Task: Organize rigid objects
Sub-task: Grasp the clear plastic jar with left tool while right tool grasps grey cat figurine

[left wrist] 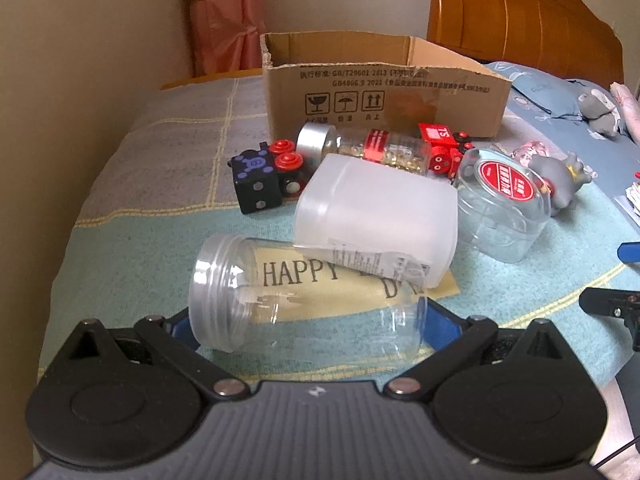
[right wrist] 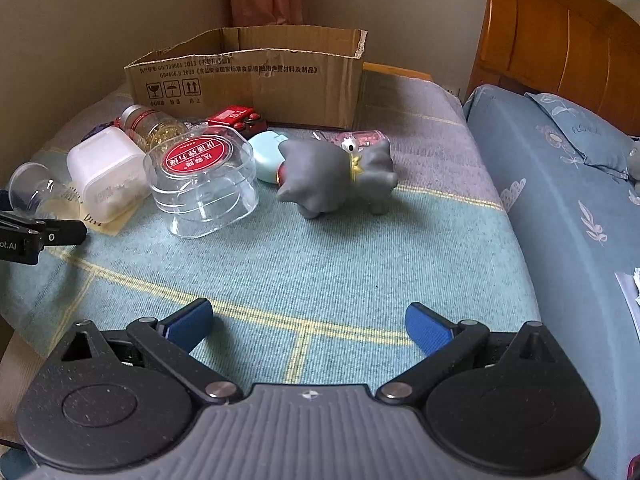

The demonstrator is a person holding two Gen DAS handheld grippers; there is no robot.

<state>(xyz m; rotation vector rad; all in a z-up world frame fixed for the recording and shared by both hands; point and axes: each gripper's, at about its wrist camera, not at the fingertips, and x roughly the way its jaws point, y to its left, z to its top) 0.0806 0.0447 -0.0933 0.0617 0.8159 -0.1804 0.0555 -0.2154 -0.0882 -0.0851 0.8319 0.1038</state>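
A clear plastic jar lies on its side between the blue pads of my left gripper, which is spread wide around it; contact is unclear. It lies on a "HAPPY" card. A frosted white container leans on the jar. Behind are a pill bottle, a black dice block, red toy parts, a clear tub with a red label and a grey toy animal. My right gripper is open and empty over the blanket.
An open cardboard box stands at the back of the checked blanket. A light blue case lies by the grey toy. A bed with a wooden headboard is to the right. A wall runs on the left.
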